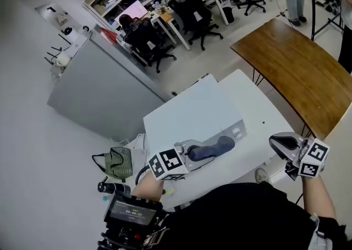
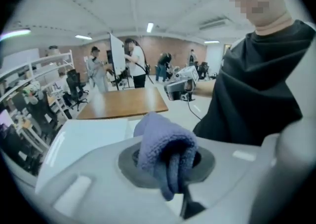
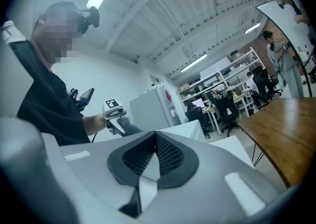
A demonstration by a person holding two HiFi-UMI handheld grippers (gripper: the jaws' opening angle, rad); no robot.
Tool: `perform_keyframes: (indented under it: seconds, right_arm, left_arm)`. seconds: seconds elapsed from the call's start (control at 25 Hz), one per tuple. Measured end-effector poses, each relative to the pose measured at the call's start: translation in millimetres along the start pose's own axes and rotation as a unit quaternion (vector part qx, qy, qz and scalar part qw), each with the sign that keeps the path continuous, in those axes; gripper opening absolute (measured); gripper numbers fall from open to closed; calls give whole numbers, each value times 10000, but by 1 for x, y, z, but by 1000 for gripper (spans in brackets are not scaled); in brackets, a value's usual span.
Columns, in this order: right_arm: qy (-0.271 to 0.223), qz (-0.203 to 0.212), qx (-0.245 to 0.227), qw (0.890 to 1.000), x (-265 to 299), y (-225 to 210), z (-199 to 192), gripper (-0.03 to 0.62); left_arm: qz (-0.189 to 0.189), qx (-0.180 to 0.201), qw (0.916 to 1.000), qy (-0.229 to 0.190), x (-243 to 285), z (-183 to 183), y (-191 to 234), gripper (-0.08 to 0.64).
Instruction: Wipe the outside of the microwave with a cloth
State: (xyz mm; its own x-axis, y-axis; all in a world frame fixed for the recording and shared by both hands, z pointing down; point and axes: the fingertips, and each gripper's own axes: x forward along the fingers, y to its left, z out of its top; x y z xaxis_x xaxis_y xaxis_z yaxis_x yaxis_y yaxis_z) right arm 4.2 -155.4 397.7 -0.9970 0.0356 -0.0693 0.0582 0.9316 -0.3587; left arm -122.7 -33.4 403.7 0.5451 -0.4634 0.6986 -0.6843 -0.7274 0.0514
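Observation:
The white microwave (image 1: pixel 192 114) stands on a white table (image 1: pixel 261 117) just in front of me, seen from above. A blue-grey cloth (image 1: pixel 213 148) rests on the microwave's top near its front edge, with my left gripper (image 1: pixel 199 152) shut on it. In the left gripper view the folded cloth (image 2: pixel 163 151) bulges out between the jaws, above the microwave top (image 2: pixel 84 134). My right gripper (image 1: pixel 280 143) hovers off the table's right edge, shut and holding nothing. In the right gripper view its pads meet (image 3: pixel 154 144), and the left gripper (image 3: pixel 117 118) shows beyond with the cloth (image 3: pixel 131 128).
A brown wooden table (image 1: pixel 300 72) stands to the right. A grey cabinet (image 1: pixel 99 94) stands to the left, and a green bag (image 1: pixel 116 162) lies on the floor beside the microwave. Office chairs (image 1: pixel 192 15), desks and people fill the back.

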Motion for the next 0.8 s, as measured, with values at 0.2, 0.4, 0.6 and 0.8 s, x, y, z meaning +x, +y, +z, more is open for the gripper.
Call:
perform_keyframes:
  seconds: [0.2, 0.4, 0.6, 0.8]
  right_arm:
    - [203, 31, -19, 9998, 19, 116, -28, 5]
    - [519, 301, -339, 9976, 17, 209, -18, 5]
    - [426, 582, -628, 9954, -7, 255, 5, 5]
    - [468, 995, -825, 9905, -72, 269, 0, 5]
  left_arm:
    - [667, 87, 9909, -1165, -69, -46, -68, 52]
    - [846, -560, 9735, -2047, -120, -69, -154, 52]
    - [1418, -1012, 9472, -2691, -144, -80, -221, 52]
    - [2022, -1472, 9128, -3229, -115, -66, -283, 54]
